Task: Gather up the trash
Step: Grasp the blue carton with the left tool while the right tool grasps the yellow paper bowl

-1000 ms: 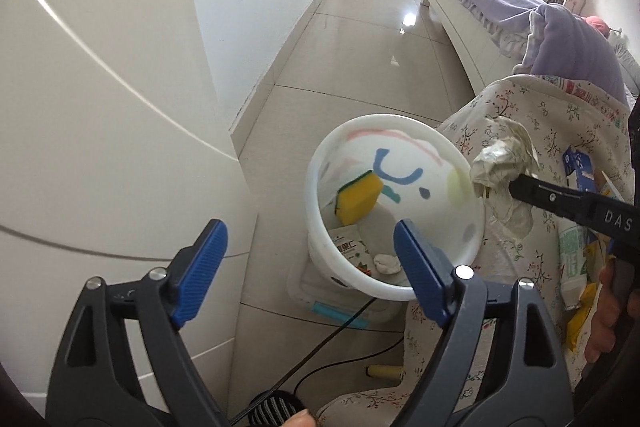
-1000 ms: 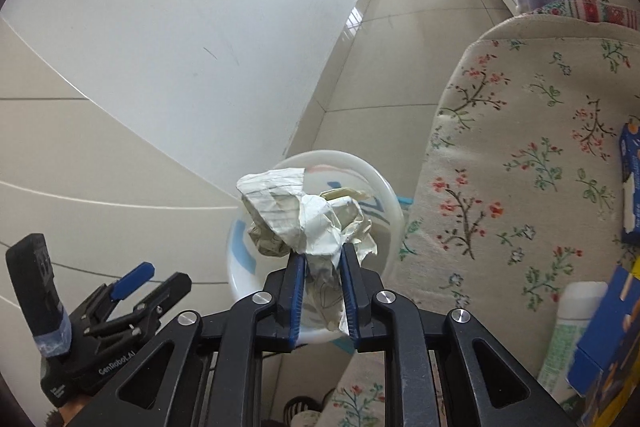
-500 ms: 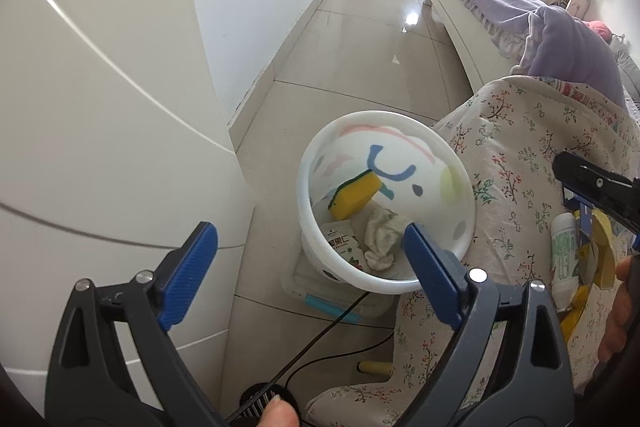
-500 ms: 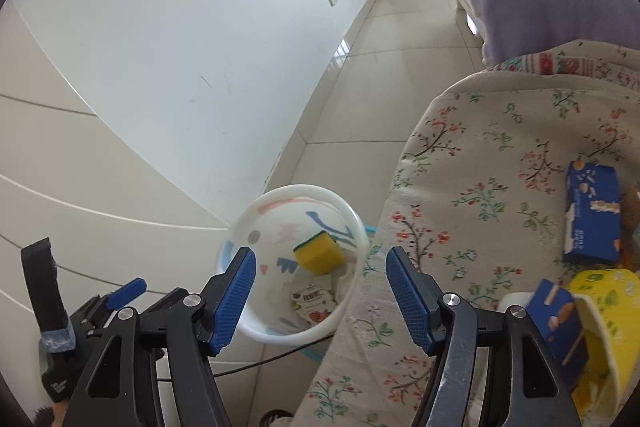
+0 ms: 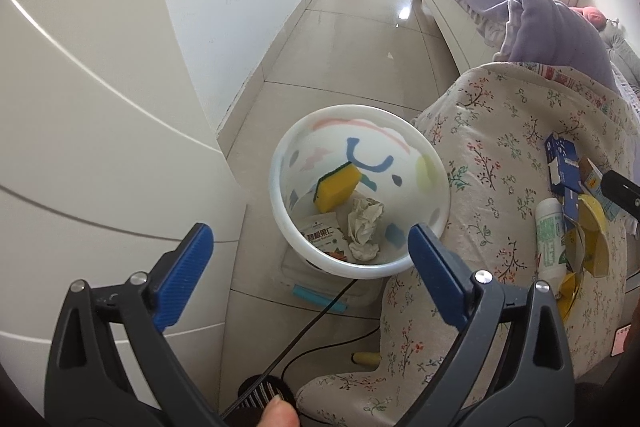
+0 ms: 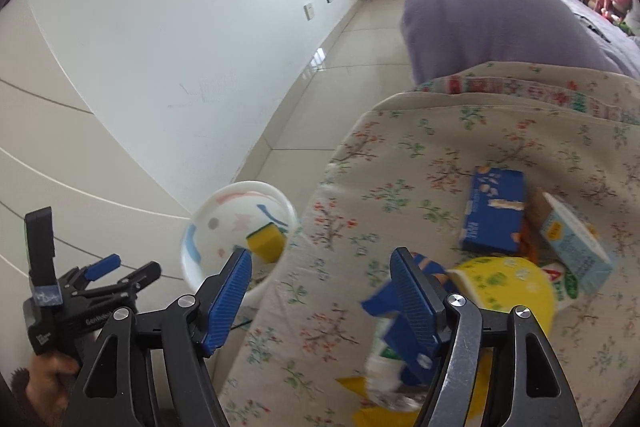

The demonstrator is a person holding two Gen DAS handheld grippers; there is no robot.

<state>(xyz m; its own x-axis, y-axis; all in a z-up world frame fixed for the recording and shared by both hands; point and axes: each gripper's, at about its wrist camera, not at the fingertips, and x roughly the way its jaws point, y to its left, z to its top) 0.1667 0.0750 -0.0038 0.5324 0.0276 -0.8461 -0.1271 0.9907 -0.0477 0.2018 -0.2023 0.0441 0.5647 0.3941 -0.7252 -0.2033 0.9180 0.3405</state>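
Observation:
A white bin (image 5: 360, 269) with painted shapes stands on the floor beside a floral-covered surface (image 5: 492, 163). Inside it lie a crumpled paper wad (image 5: 364, 227), a yellow sponge (image 5: 336, 187) and a snack packet (image 5: 326, 239). My left gripper (image 5: 308, 239) hovers above the bin, its jaws opening wide with nothing between them. My right gripper (image 6: 320, 259) is over the cloth edge, jaws opening and empty. Near it lie a blue box (image 6: 494, 211), a light-blue carton (image 6: 576, 243), a yellow cup (image 6: 508, 287) and a white-green bottle (image 5: 552, 239).
A white cabinet (image 5: 80, 107) and wall stand left of the bin. A black cable (image 5: 316, 319) and a clear box (image 5: 320, 291) lie on the tiled floor under it. A bed with a purple blanket (image 6: 500, 27) is behind the cloth.
The right gripper opened and let go of the crumpled paper, which now lies in the bin. It then swung right over the cloth. The left jaws spread a little wider.

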